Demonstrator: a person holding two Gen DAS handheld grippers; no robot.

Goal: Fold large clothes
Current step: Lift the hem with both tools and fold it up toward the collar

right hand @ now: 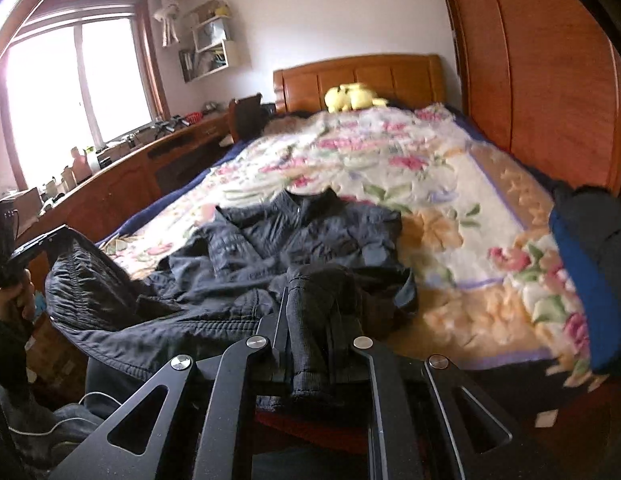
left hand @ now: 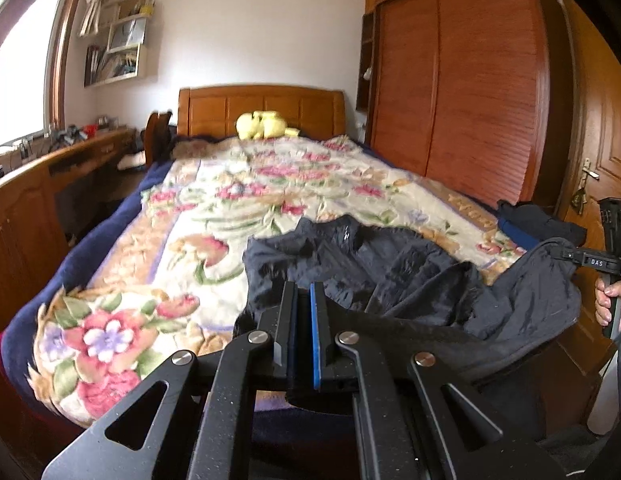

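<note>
Holding the dark jacket (right hand: 270,264) over the foot of the bed (left hand: 158,208), both grippers have their fingers closed on its hem: left gripper (left hand: 304,320), right gripper (right hand: 310,320). Thin bites risk slipping; crumpled folds may trap the sleeves.

left gripper (left hand: 304,300): fingers pinched together | right gripper (right hand: 314,312): clamped on cloth; both raised level

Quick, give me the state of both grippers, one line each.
Left gripper: shut on the hem of the dark jacket.
Right gripper: shut on the jacket's ribbed cuff.
</note>
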